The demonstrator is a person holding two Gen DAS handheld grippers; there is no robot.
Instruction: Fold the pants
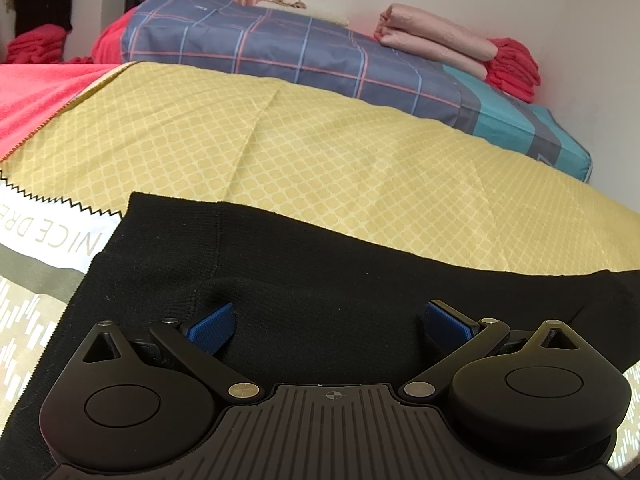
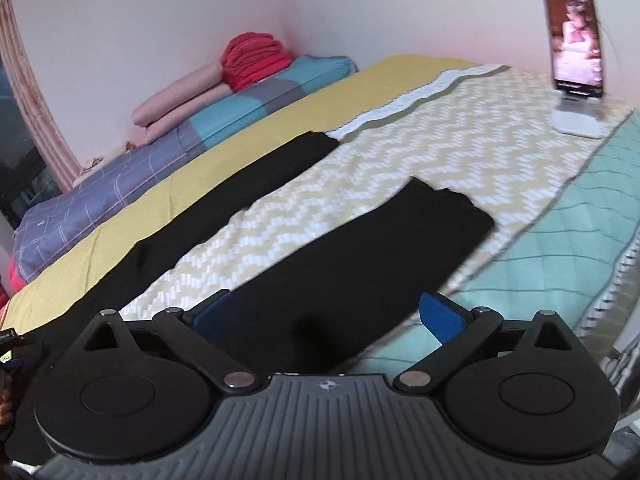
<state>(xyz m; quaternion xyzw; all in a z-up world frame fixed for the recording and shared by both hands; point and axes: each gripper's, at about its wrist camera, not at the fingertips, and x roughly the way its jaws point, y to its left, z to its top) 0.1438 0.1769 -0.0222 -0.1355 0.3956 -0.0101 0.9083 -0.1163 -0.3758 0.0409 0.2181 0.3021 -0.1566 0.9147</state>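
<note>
Bed fills both views, pale wall behind, pink curtain at the far left of the right wrist view. Black pants lie flat on the bed, two legs spread apart in a V: the near leg on a yellow-white zigzag blanket, the far leg along the edge of a yellow sheet. Mint quilted cover to the right of the blanket.

Left gripper sits low over the pants' ribbed end, blue fingers wide apart, nothing pinched between them; black fabric right under them, contact hard to tell. Right gripper is above the near leg, fingers spread wide, holding nothing; view slightly blurred.

Around: plaid blue-grey bedding with teal blocks along the wall, folded pink cloth and a red folded pile on top of it. More red fabric at the far left of the left wrist view, dark clothes hanging above it. Phone upright on a white stand at the far end of the zigzag blanket, screen lit. Nothing lies on the pants.

Writing: "NICE DRE", cut off, on a white band of the bedding left of the pants.
</note>
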